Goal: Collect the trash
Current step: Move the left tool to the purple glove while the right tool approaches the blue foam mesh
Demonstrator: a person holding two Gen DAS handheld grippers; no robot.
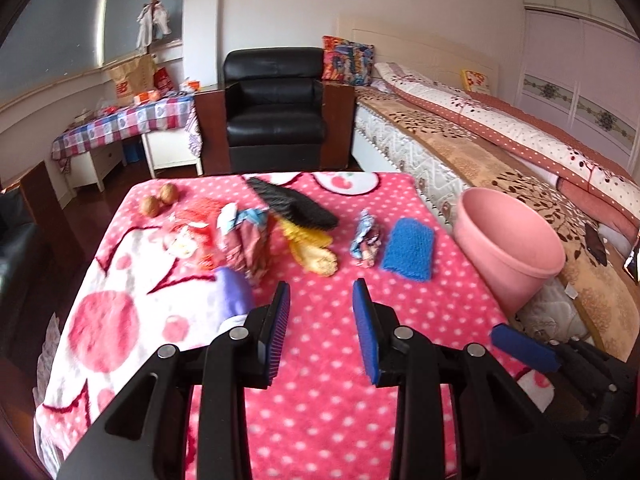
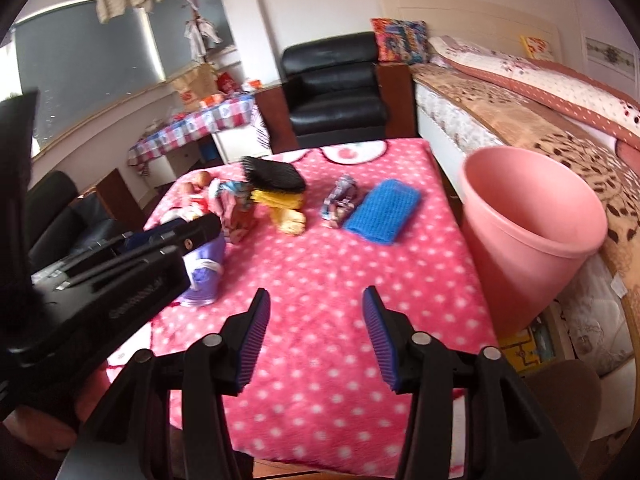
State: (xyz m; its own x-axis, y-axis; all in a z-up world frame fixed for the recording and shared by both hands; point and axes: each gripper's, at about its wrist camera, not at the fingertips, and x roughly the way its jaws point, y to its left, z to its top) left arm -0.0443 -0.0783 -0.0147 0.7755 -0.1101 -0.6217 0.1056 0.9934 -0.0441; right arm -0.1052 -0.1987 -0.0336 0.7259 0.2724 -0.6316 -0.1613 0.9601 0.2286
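Though crumpled, wrapper beside blue sponge.

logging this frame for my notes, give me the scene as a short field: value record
surface: table under a pink dotted blanket
bin: pink, empty as far as visible, at the table's right edge
trash: crumpled wrappers, foil wrapper
other items: blue cloth, black brush, two walnuts, purple cloth
left gripper: open, empty
right gripper: open, empty
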